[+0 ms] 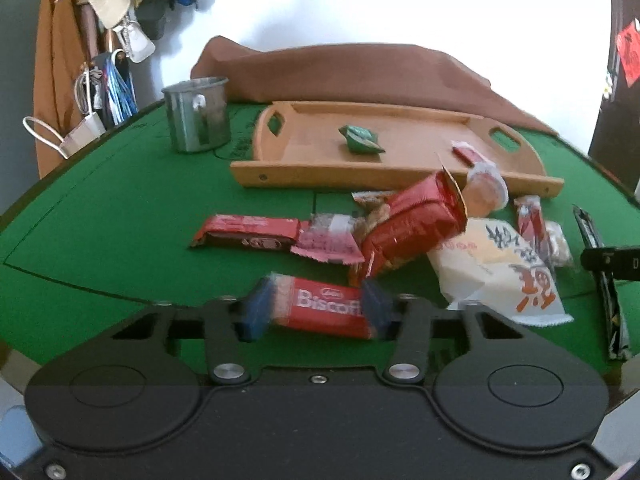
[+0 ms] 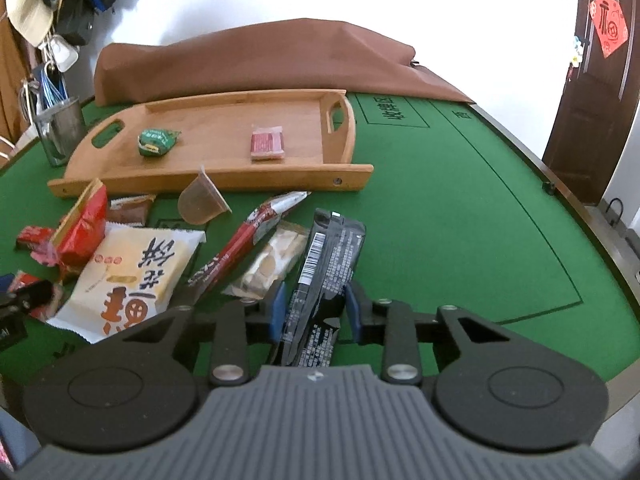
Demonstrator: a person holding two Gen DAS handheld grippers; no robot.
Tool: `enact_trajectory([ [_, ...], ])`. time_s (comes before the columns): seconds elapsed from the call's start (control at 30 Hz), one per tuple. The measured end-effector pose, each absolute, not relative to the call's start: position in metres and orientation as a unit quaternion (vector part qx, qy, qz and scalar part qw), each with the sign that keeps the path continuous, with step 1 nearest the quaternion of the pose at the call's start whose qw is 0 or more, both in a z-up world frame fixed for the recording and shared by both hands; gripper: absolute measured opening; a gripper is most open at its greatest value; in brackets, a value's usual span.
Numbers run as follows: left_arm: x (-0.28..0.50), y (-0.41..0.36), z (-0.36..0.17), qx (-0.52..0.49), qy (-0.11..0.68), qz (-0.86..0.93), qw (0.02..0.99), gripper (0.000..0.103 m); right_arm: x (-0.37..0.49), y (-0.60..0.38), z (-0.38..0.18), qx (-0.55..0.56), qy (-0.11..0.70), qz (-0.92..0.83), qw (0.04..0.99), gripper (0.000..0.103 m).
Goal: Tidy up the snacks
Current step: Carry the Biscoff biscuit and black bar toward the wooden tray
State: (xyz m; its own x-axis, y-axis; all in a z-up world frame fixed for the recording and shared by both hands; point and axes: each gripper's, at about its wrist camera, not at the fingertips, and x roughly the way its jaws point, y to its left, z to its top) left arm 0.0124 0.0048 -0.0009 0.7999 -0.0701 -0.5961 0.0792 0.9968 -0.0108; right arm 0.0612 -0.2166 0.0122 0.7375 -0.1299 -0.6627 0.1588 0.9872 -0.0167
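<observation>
My left gripper point(image 1: 316, 310) is shut on a red Biscoff packet point(image 1: 324, 308) just above the green table. My right gripper point(image 2: 316, 310) is shut on a long black snack packet point(image 2: 324, 276) that runs between its blue pads. A wooden tray point(image 1: 384, 172) stands beyond the snack pile; it also shows in the right wrist view point(image 2: 224, 176). It holds a green wrapped snack point(image 2: 156, 142) and a small red packet point(image 2: 267, 145). Loose snacks lie in front of the tray: a red bag point(image 1: 412, 226), a white pastry pack point(image 2: 128, 276), a red chocolate bar point(image 1: 248, 232) and a long red stick point(image 2: 248, 236).
A metal cup point(image 1: 197, 114) stands left of the tray. A brown cloth bundle point(image 2: 260, 60) lies behind the tray. The table's metal rim point(image 2: 592, 216) curves at the right, with a dark door point(image 2: 592, 112) beyond. Bags and a hat hang at the far left point(image 1: 108, 4).
</observation>
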Motion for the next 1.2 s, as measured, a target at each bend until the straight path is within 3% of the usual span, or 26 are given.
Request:
enact_trajectory([
  [0.03, 0.012, 0.006, 0.001, 0.005, 0.314, -0.039, 0.949, 0.029, 0.062, -0.217, 0.013, 0.019, 0.352, -0.077, 0.933, 0.037],
  [0.1, 0.011, 0.008, 0.003, 0.004, 0.318, -0.036, 0.947, 0.024, 0.062, -0.217, 0.015, 0.017, 0.349, -0.077, 0.934, 0.037],
  [0.27, 0.000, 0.003, -0.001, 0.046, 0.316, -0.036, 0.947, 0.027, 0.062, -0.219, 0.015, 0.015, 0.350, -0.077, 0.933, 0.037],
  [0.37, -0.007, -0.004, -0.001, 0.089, 0.311, -0.047, 0.945, 0.040, 0.062, -0.220, 0.014, 0.012, 0.355, -0.078, 0.931, 0.038],
  [0.63, -0.015, -0.015, -0.003, 0.116, 0.326, -0.083, 0.935, 0.044, 0.063, -0.223, 0.011, 0.014, 0.362, -0.077, 0.929, 0.039],
  [0.77, -0.001, -0.014, -0.003, 0.132, 0.308, -0.073, 0.939, 0.062, 0.065, -0.224, 0.010, 0.015, 0.366, -0.072, 0.928, 0.039],
  [0.83, 0.010, -0.014, -0.005, 0.129, 0.309, -0.077, 0.939, 0.079, 0.065, -0.223, 0.010, 0.014, 0.367, -0.069, 0.927, 0.041],
  [0.87, 0.013, -0.014, -0.006, 0.124, 0.309, -0.083, 0.939, 0.080, 0.066, -0.223, 0.010, 0.014, 0.368, -0.068, 0.927, 0.041],
  [1.0, 0.022, -0.019, -0.011, 0.099, 0.310, -0.104, 0.940, 0.080, 0.066, -0.224, 0.009, 0.015, 0.371, -0.066, 0.926, 0.041],
  [1.07, 0.024, -0.020, -0.012, 0.085, 0.314, -0.108, 0.940, 0.075, 0.066, -0.224, 0.009, 0.012, 0.373, -0.065, 0.926, 0.041],
  [1.13, 0.023, -0.017, -0.010, 0.058, 0.325, -0.122, 0.936, 0.053, 0.066, -0.224, 0.008, 0.010, 0.374, -0.063, 0.925, 0.042],
  [1.2, 0.019, -0.016, -0.007, 0.046, 0.335, -0.126, 0.933, 0.043, 0.065, -0.224, 0.008, 0.007, 0.374, -0.062, 0.925, 0.042],
])
